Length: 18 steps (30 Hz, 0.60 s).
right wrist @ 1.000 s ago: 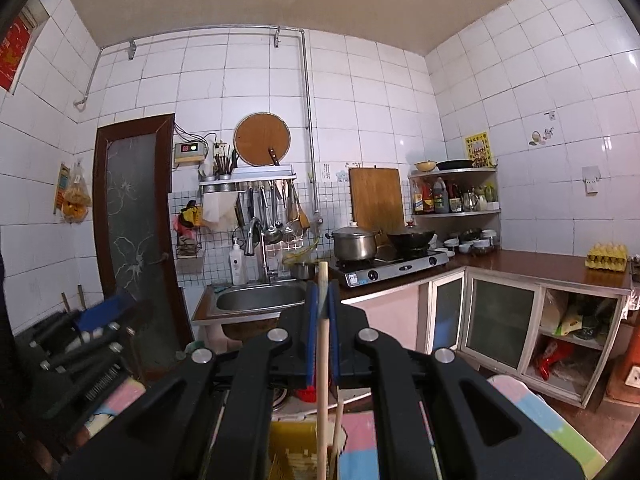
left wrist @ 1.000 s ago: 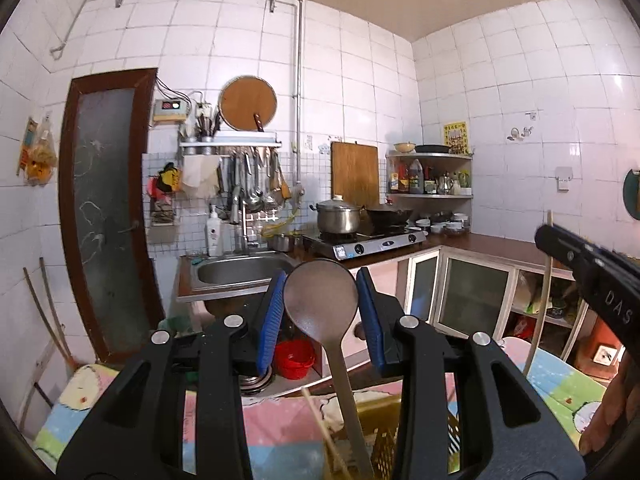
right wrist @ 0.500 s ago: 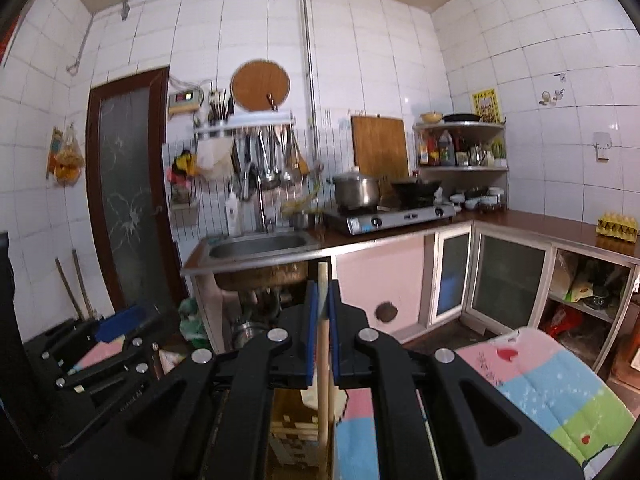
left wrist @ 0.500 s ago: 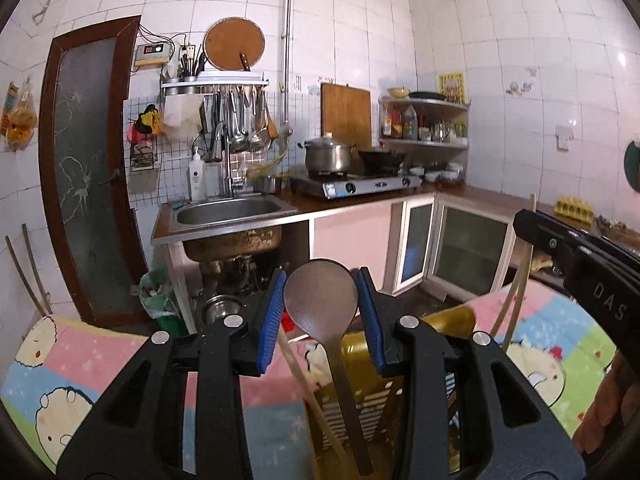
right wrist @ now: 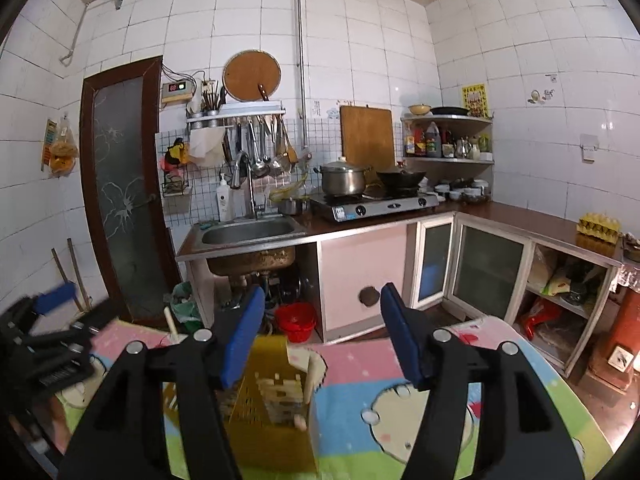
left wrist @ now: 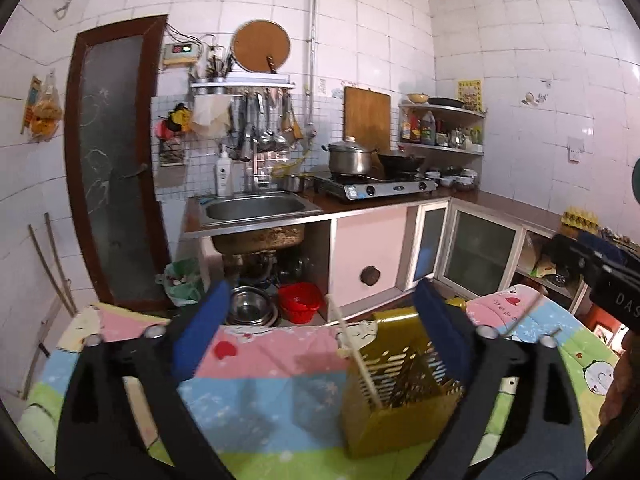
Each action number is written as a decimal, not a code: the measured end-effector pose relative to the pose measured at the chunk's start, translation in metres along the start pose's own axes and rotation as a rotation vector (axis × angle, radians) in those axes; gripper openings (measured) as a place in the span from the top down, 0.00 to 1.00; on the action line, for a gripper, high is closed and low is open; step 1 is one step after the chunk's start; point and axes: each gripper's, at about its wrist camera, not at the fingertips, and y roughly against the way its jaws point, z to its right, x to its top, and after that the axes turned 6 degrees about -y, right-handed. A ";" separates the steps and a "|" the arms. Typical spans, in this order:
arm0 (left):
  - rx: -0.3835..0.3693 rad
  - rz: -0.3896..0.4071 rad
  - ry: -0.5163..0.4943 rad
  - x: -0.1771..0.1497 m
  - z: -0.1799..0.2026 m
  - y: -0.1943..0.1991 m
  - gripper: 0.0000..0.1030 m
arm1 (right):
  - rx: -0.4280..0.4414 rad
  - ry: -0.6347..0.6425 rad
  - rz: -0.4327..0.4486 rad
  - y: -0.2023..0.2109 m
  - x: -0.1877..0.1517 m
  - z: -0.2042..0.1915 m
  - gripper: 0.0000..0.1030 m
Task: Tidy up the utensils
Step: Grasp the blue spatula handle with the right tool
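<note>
On bench centre: yellow utensil holder [left wrist: 394, 394], light, tippy; take chopstick [left wrist: 354, 354] by upper end. Left hand-held gripper [left wrist: 320, 332] and right hand-held gripper [right wrist: 322, 336] both opening, empty.

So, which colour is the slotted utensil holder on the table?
The utensil holder is yellow, shown best in the left wrist view.

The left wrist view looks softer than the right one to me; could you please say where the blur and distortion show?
Left wrist view: the yellow utensil holder and nearby cloth are smeared, the far sink sharper. Right wrist view: the other gripper at the left edge is streaked. Both views: fisheye bends the tile lines and darkens the corners.
</note>
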 end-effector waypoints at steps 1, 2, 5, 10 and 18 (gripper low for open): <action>0.006 0.001 0.006 -0.002 -0.004 0.009 0.05 | -0.007 0.001 -0.006 0.005 -0.002 0.001 0.39; 0.010 -0.001 0.009 -0.004 -0.007 0.014 0.05 | -0.015 -0.001 -0.020 0.011 -0.006 0.002 0.38; 0.014 -0.032 0.031 -0.015 -0.018 0.027 0.05 | -0.023 -0.010 -0.061 0.023 -0.021 0.007 0.38; 0.018 -0.109 0.058 -0.044 -0.029 0.033 0.05 | -0.041 -0.010 -0.115 0.038 -0.047 0.015 0.38; 0.004 -0.205 -0.002 -0.089 -0.008 0.038 0.05 | -0.073 -0.023 -0.238 0.048 -0.106 0.027 0.38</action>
